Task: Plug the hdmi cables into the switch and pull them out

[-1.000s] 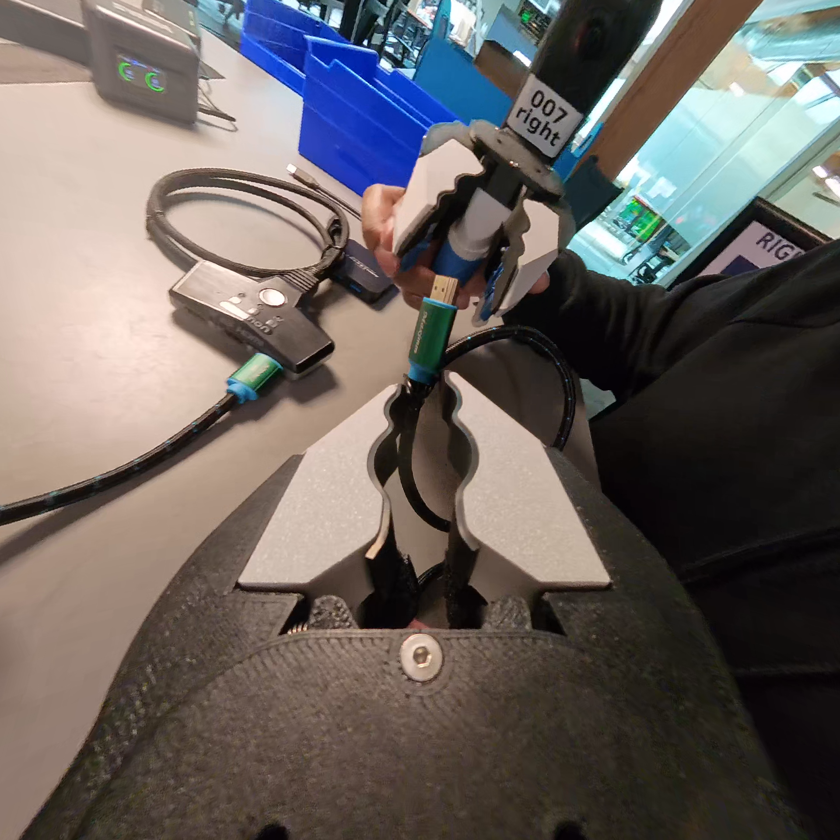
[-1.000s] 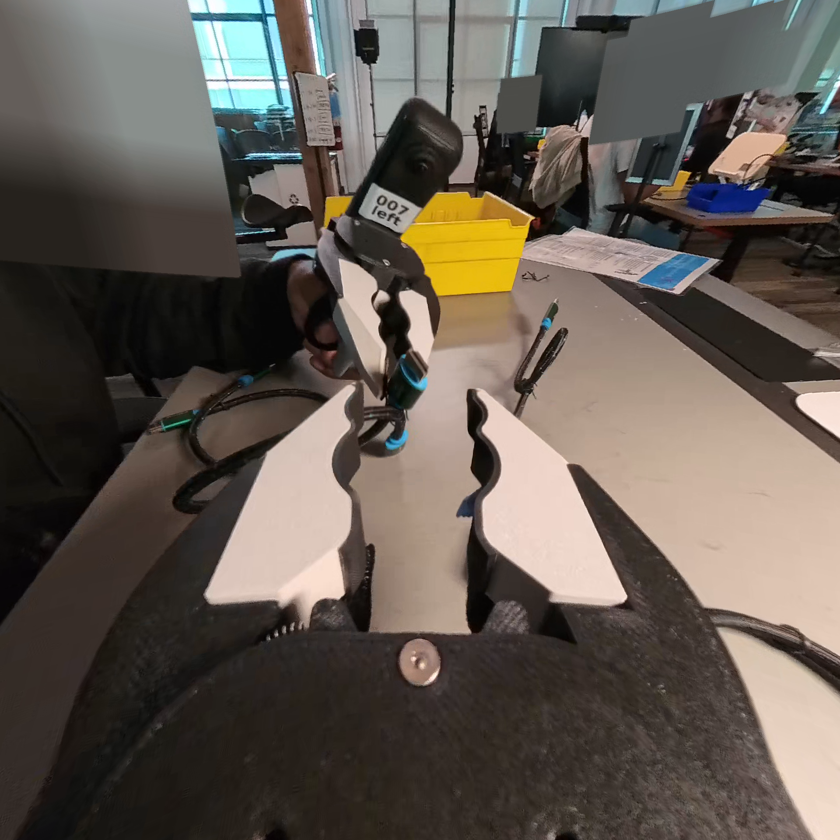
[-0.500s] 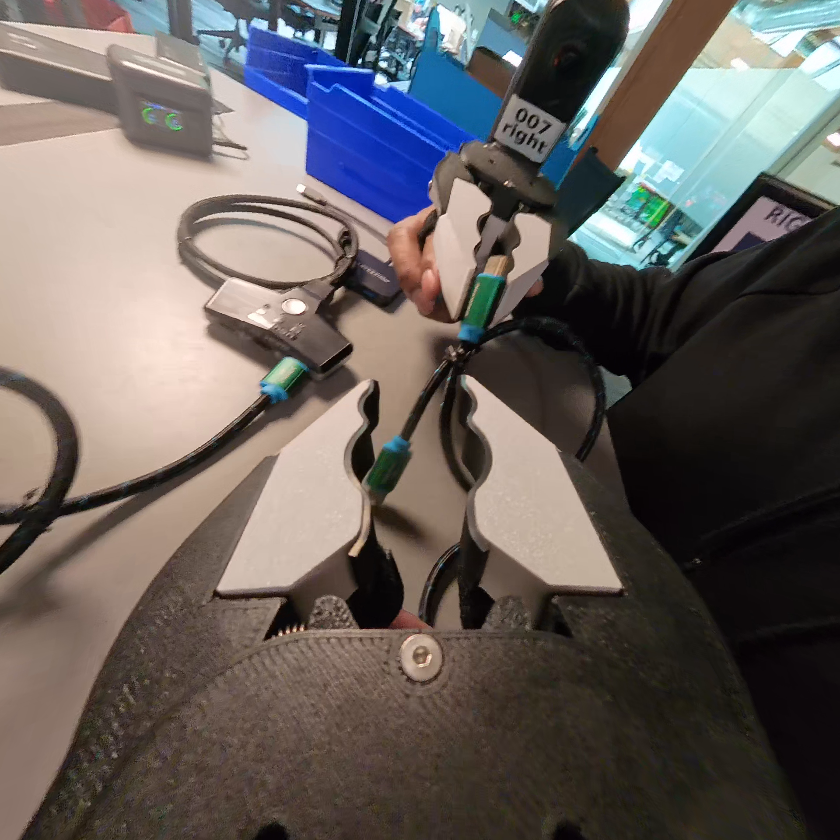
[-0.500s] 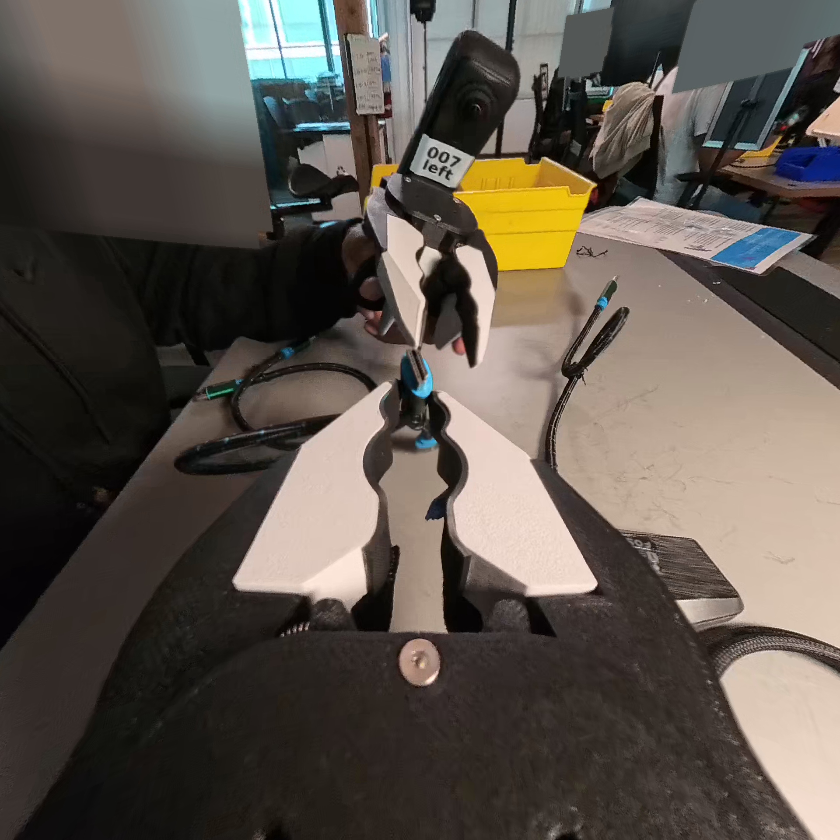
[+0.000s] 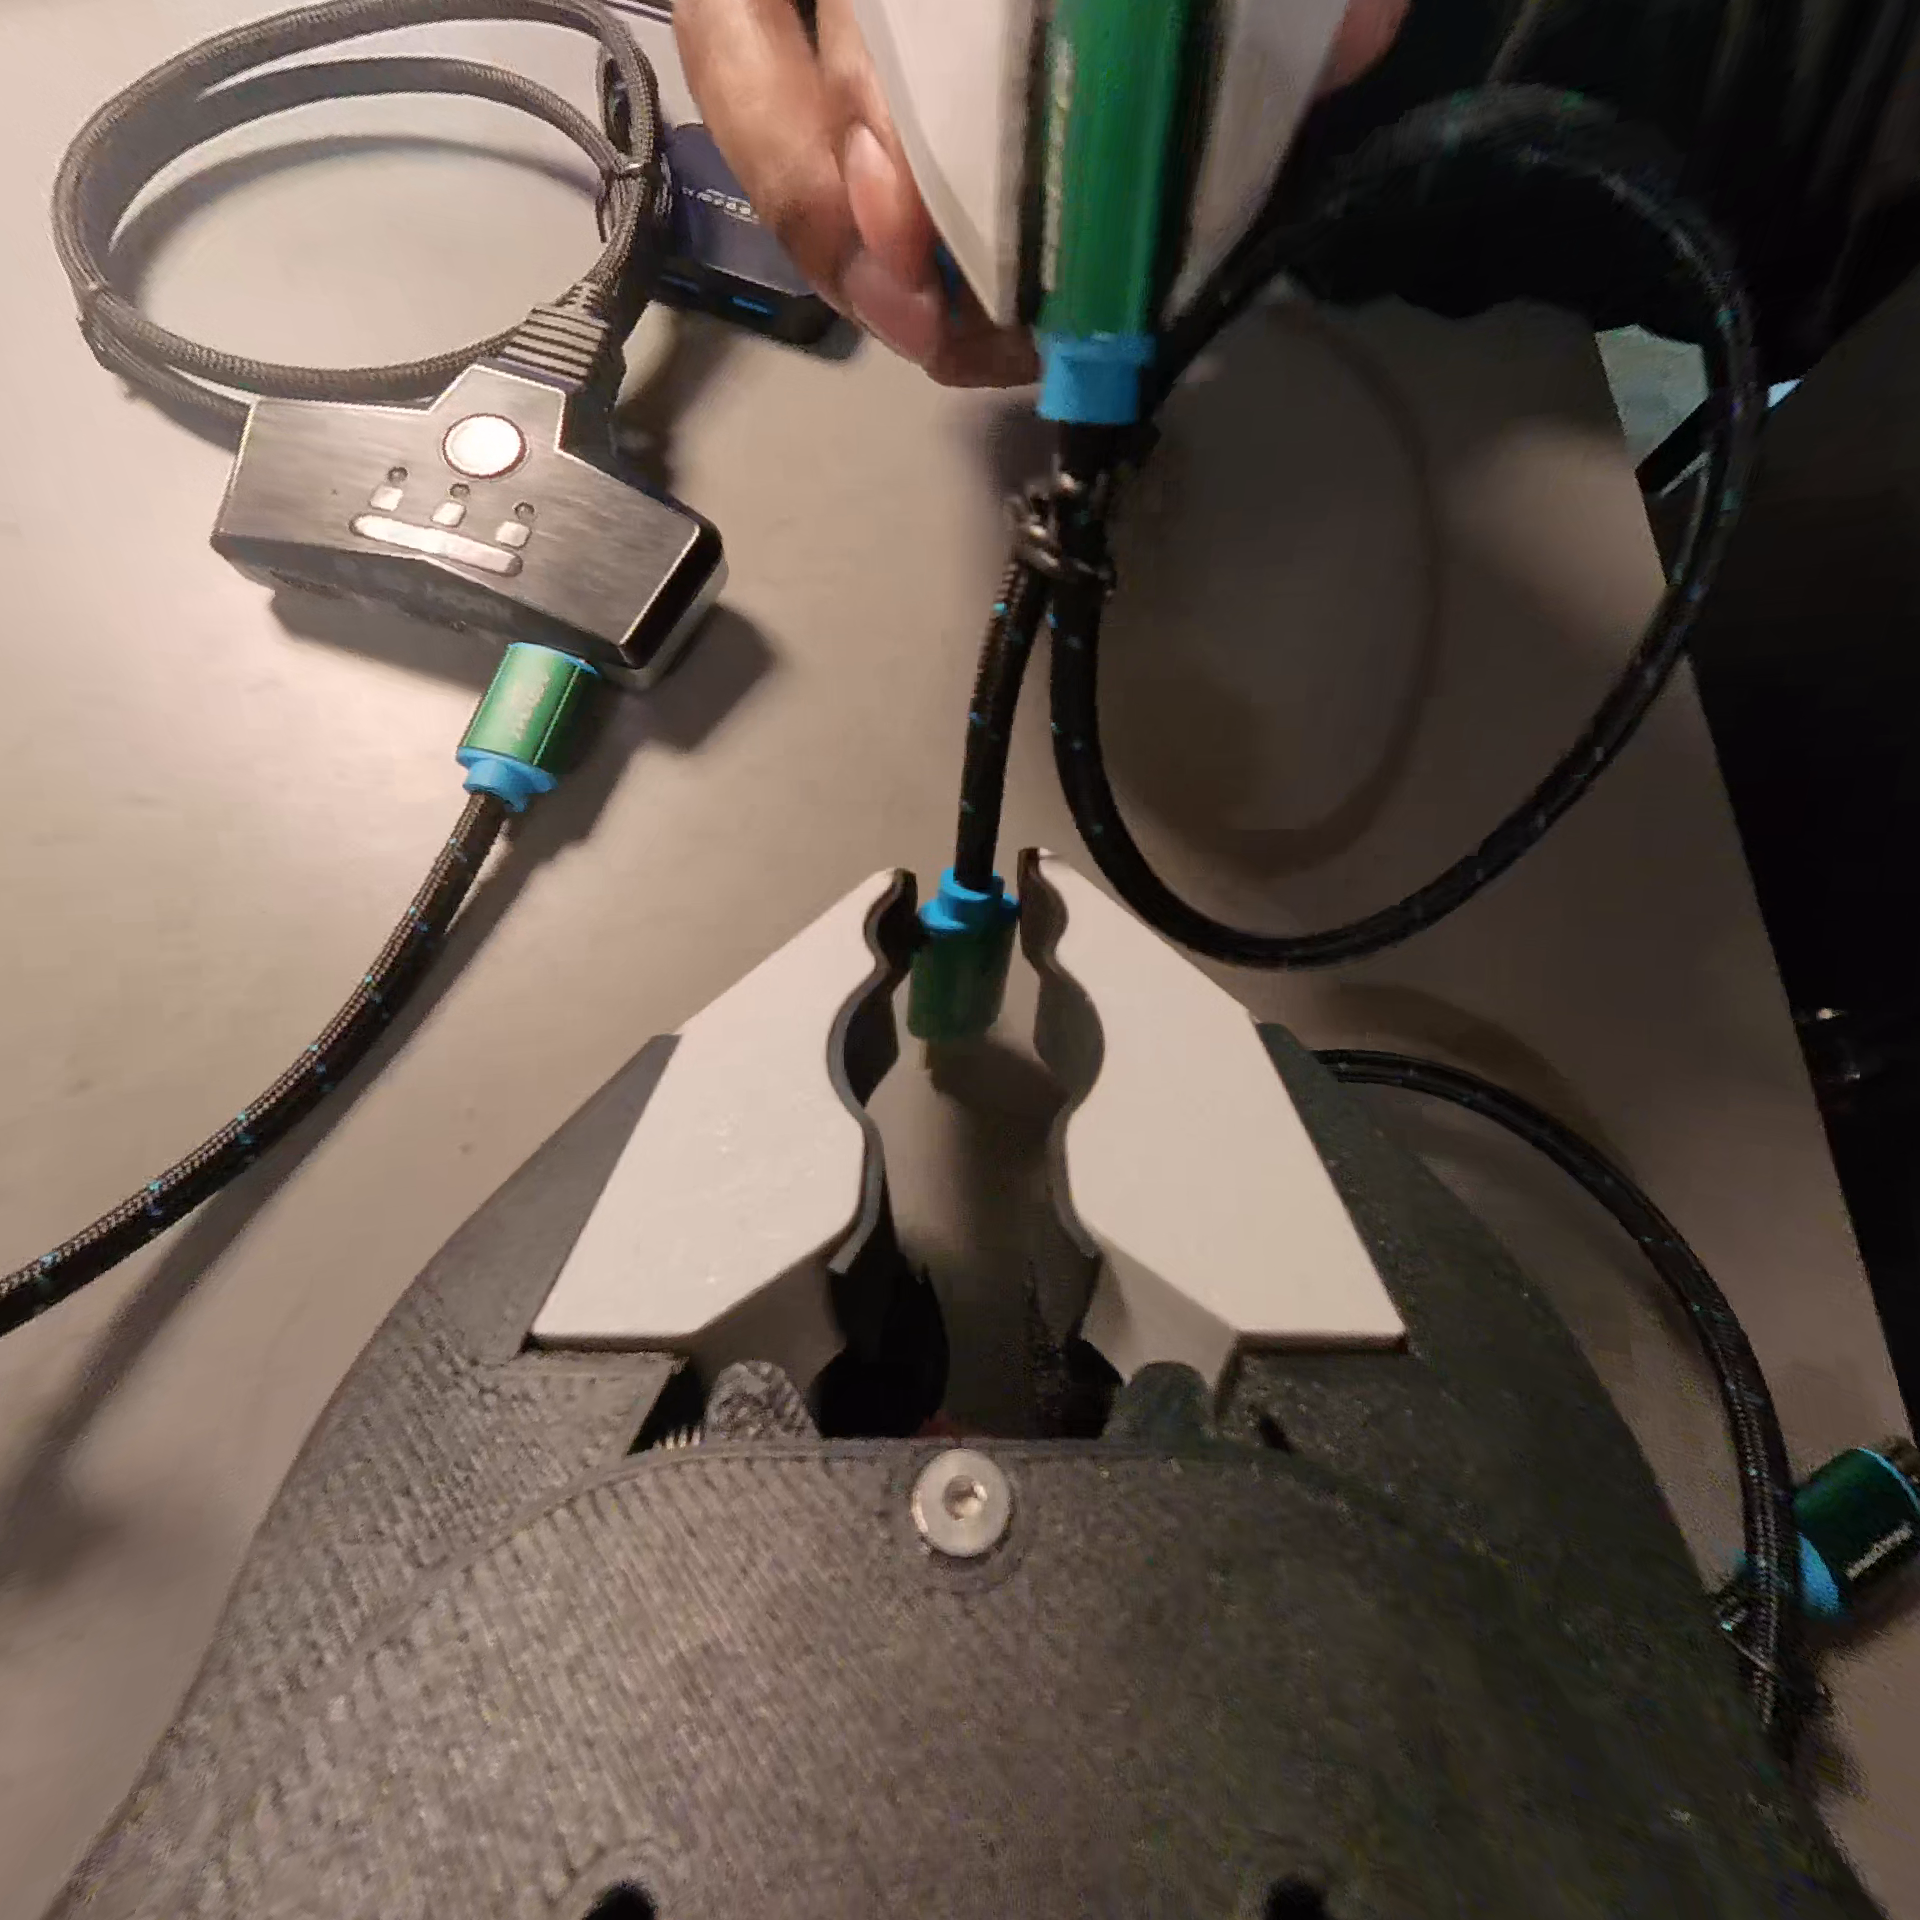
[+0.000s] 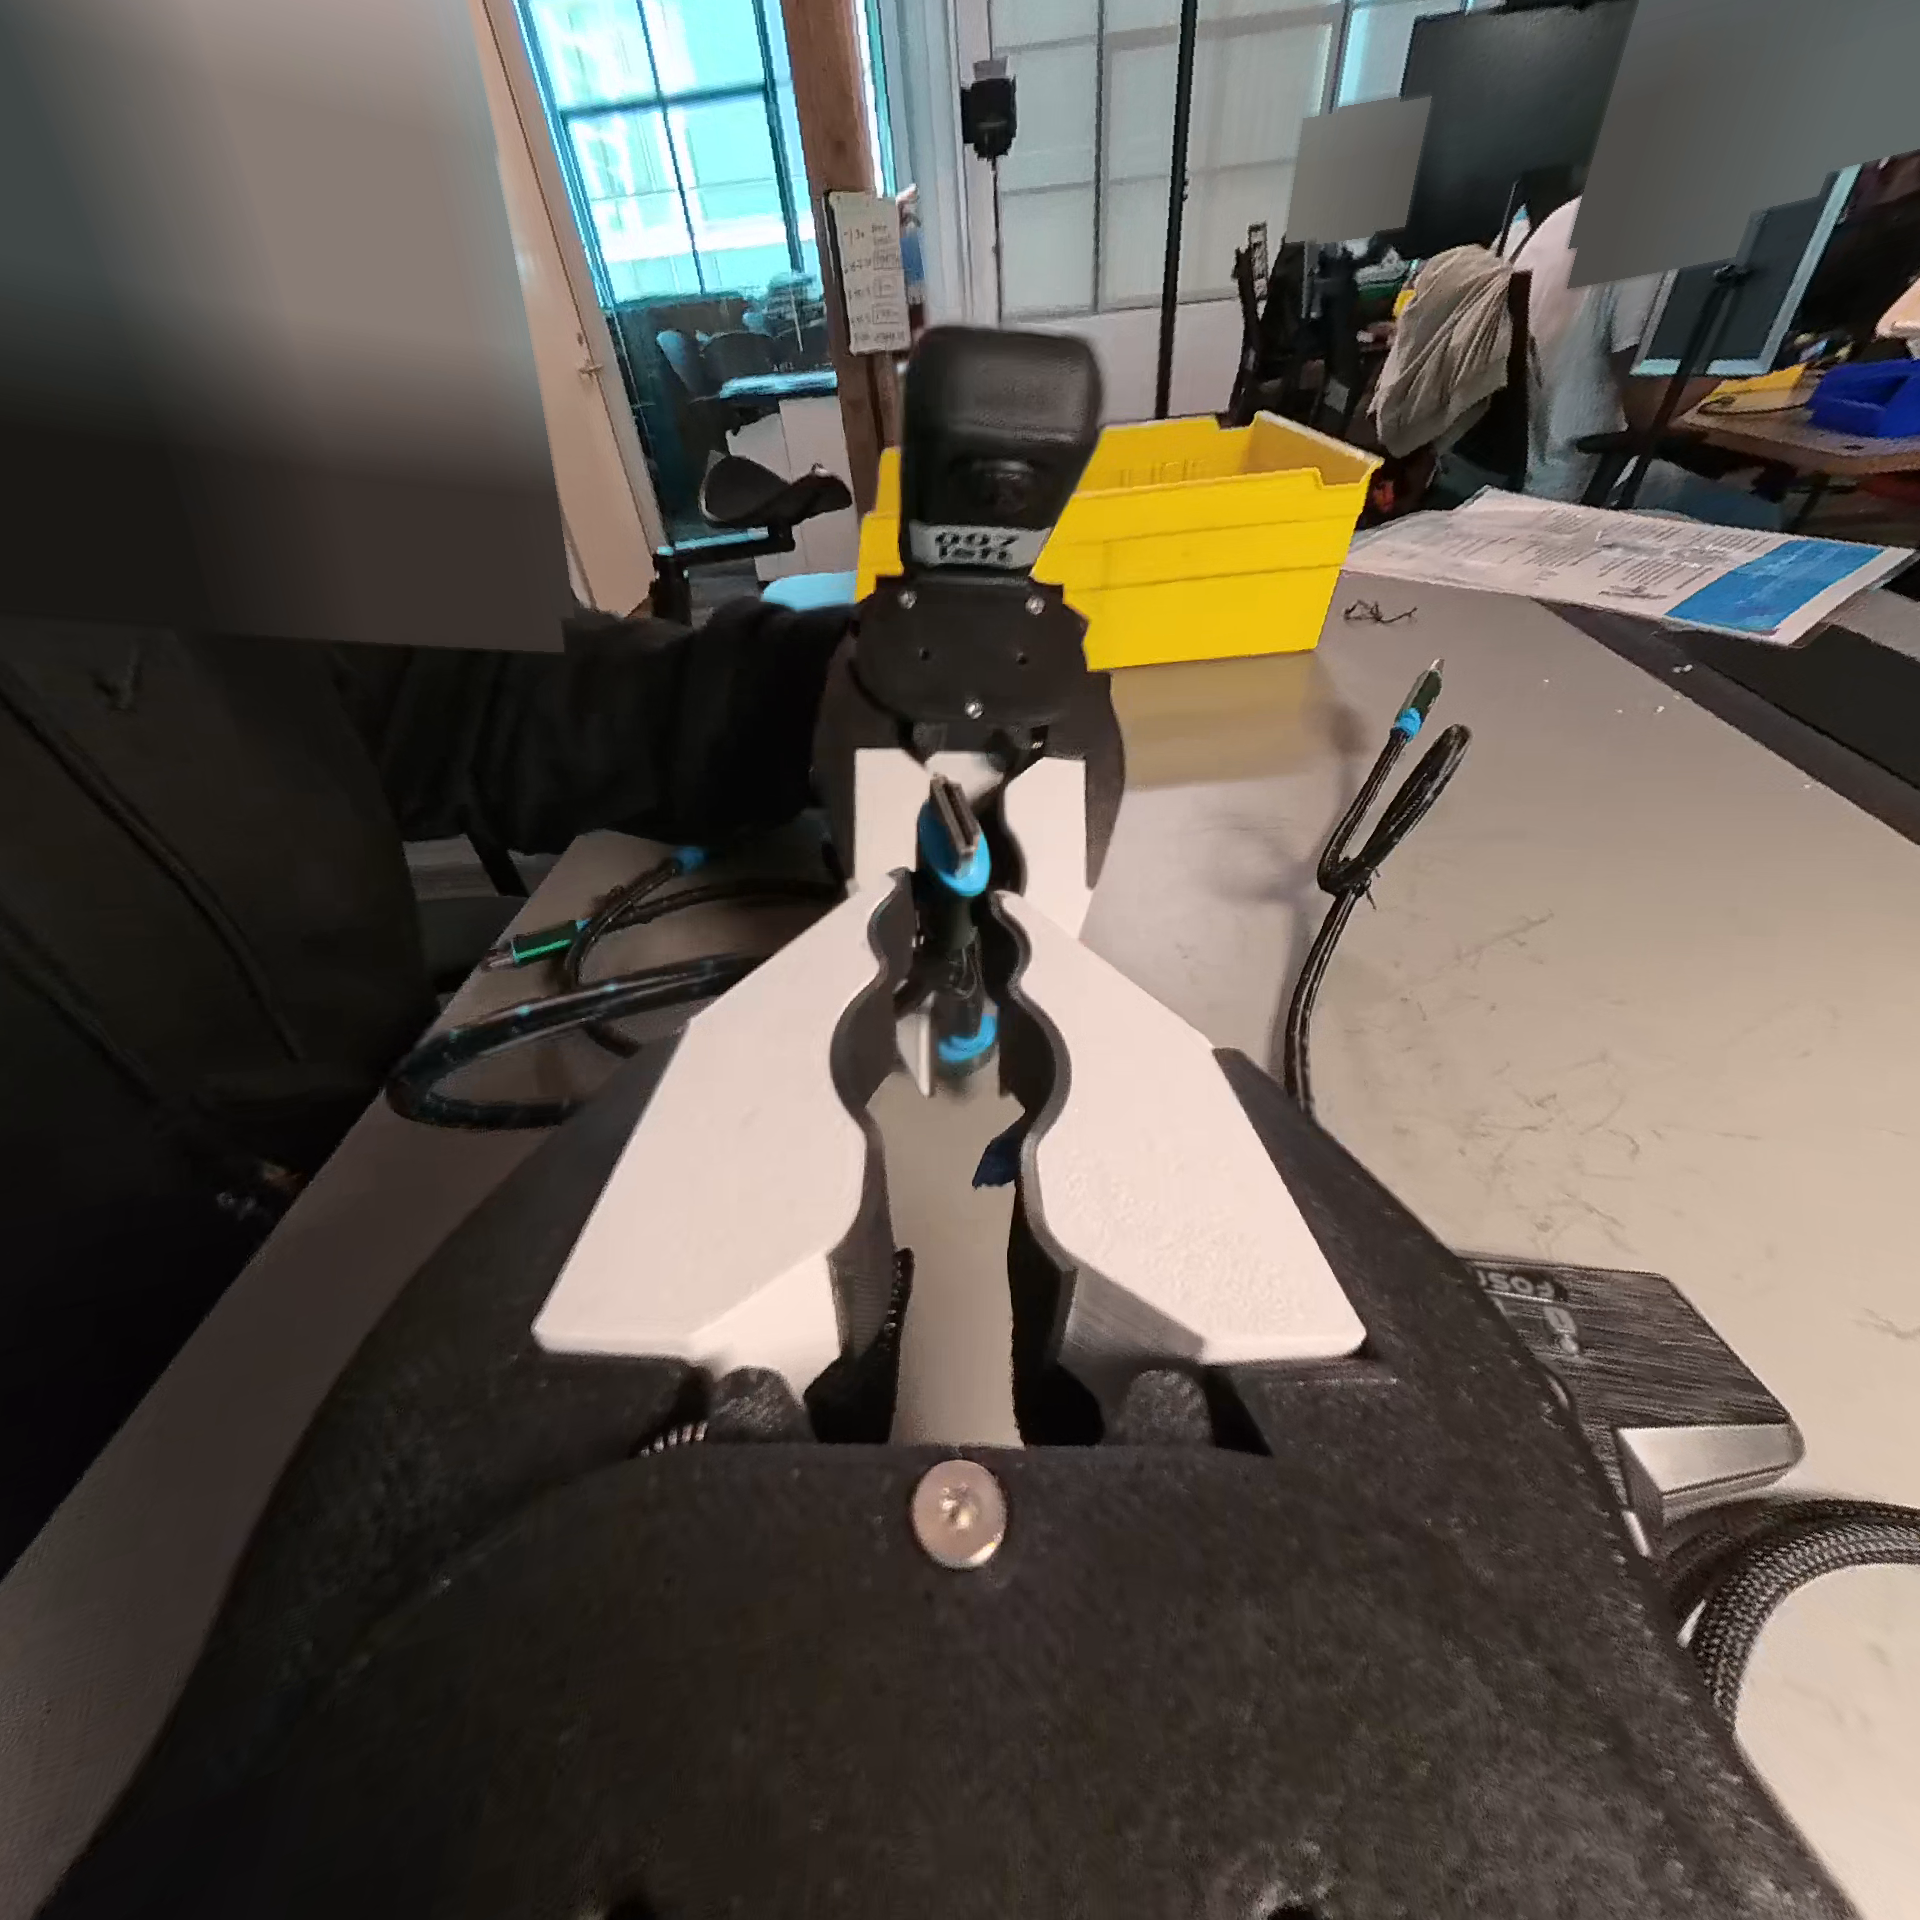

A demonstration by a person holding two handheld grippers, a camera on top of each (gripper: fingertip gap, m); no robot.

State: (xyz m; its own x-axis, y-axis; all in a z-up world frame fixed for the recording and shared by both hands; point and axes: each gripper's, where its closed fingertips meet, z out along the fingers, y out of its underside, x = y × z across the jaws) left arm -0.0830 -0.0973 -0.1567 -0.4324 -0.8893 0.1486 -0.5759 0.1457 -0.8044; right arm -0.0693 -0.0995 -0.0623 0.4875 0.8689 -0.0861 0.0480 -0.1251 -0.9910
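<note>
The black HDMI switch [image 5: 457,530] lies on the grey table with one green plug [image 5: 525,712] in its port. It also shows in the right wrist view [image 6: 1621,1361]. My left gripper [image 5: 966,883] is shut on a green plug with a blue collar [image 5: 951,987], metal end toward my camera. This plug also shows in the right wrist view [image 6: 951,821]. My right gripper [image 5: 1091,301], just above and facing it, is shut on the other green plug [image 5: 1101,187] of the same tied black cable [image 5: 1558,727]. In its own view the right gripper [image 6: 951,904] is nearly closed.
A dark blue hub [image 5: 727,249] and the switch's coiled lead [image 5: 312,94] lie behind the switch. A loose green plug [image 5: 1860,1507] lies at the right edge. A yellow bin [image 6: 1195,540], papers [image 6: 1662,561] and a spare tied cable [image 6: 1382,790] are farther off. My hands' fingertips stand some 9 cm from each other. The black HDMI switch [image 5: 457,530] lies around 11 cm away from my left fingertips.
The right gripper closed on the plug that the left one was holding up by its cable. The left gripper let go, then closed on the cable's other plug. The two grippers moved closer together.
</note>
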